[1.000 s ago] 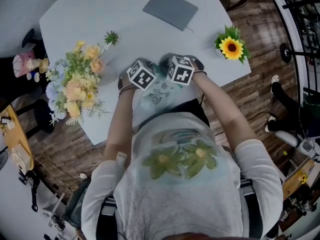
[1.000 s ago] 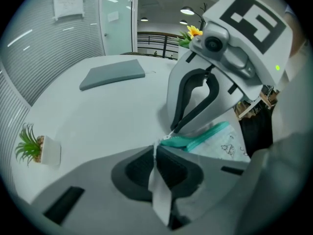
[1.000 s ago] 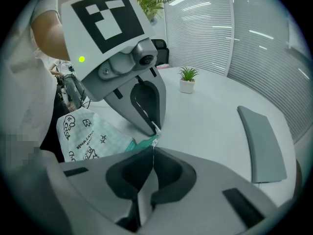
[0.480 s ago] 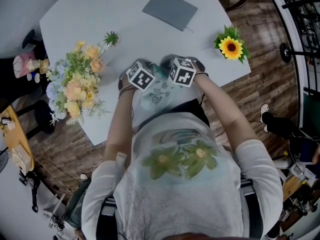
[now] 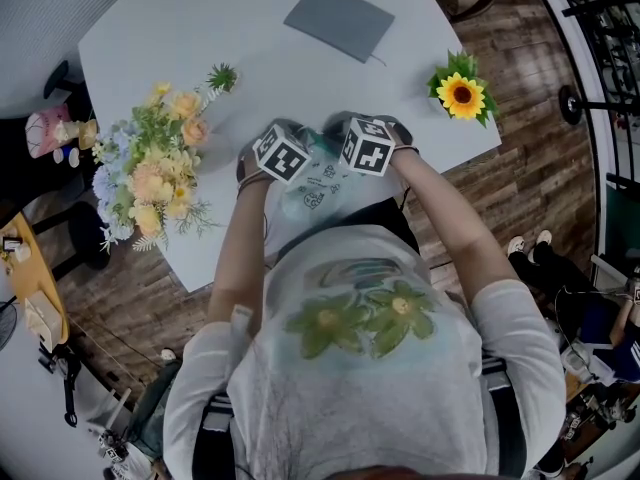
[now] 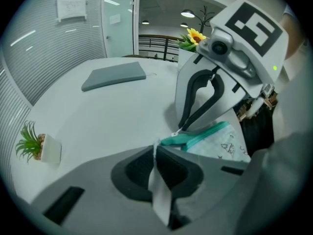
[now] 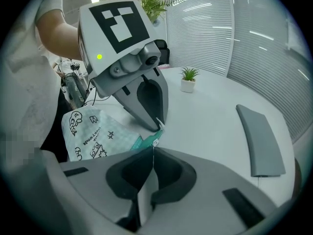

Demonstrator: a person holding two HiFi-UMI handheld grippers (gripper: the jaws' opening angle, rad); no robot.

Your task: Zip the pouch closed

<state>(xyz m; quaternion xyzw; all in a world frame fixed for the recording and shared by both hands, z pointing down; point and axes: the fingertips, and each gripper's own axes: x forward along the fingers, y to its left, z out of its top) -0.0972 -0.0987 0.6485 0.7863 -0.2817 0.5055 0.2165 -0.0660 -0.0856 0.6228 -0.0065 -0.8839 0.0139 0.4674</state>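
Note:
The pouch (image 5: 312, 190) is pale with dark doodles and a teal zipper edge (image 6: 195, 139). It lies at the white table's near edge, partly under both marker cubes in the head view. My left gripper (image 6: 155, 149) is shut on the pouch's end next to the teal zipper. My right gripper (image 7: 152, 150) is shut just at the small metal zipper pull (image 7: 155, 143), its tip almost meeting the left gripper's tip (image 7: 159, 126). Both grippers point steeply down at the same end of the pouch (image 7: 93, 131). From the left gripper view, the right gripper's tip (image 6: 179, 130) pinches the pull.
On the white table (image 5: 200, 28) lie a flat grey case (image 5: 340, 18) at the far side, a sunflower (image 5: 463, 95) at the right corner, a small potted plant (image 5: 222, 75) and a bouquet (image 5: 150, 168) on the left. The wooden floor lies beyond the table's edge.
Both grippers and the pouch stay still. Only a bystander's feet on the floor at the right have shifted.

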